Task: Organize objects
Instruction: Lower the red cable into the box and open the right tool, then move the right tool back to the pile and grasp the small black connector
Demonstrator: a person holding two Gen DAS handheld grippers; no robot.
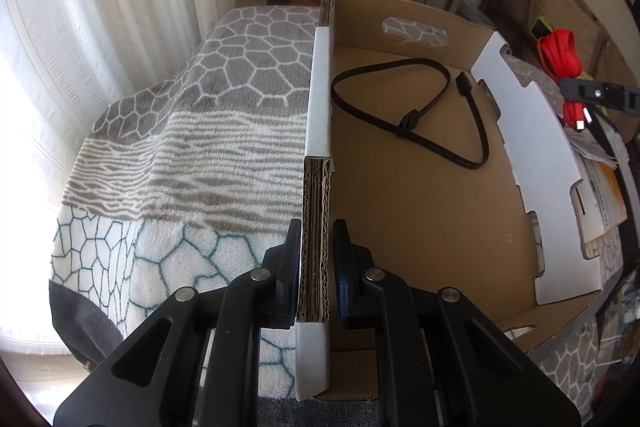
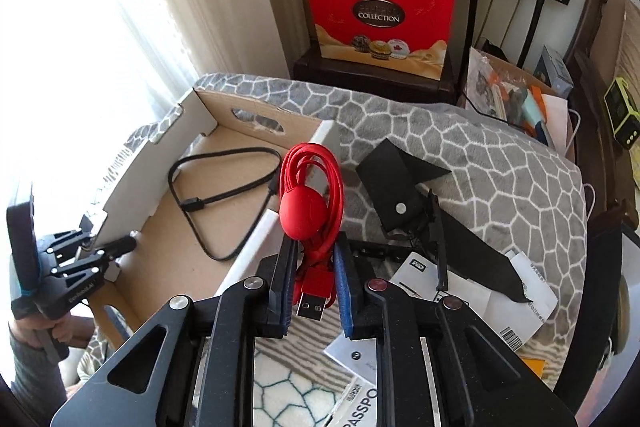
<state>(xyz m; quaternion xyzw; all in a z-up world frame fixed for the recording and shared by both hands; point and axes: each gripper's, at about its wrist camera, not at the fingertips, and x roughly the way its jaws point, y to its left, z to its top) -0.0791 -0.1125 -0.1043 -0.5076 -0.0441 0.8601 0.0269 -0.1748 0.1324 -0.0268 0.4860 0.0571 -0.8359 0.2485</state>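
Observation:
A shallow cardboard box lies on a patterned blanket; it also shows in the right wrist view. A black cable lies inside it, seen too in the right wrist view. My left gripper is shut on the box's left wall; it shows in the right wrist view at the box's near-left wall. My right gripper is shut on a coiled red USB cable and holds it above the box's right wall. That cable shows in the left wrist view.
On the blanket right of the box lie a black leather pouch, a black strap, white papers and packaging and a passport. Red gift boxes stand behind. A cluttered box sits at the far right.

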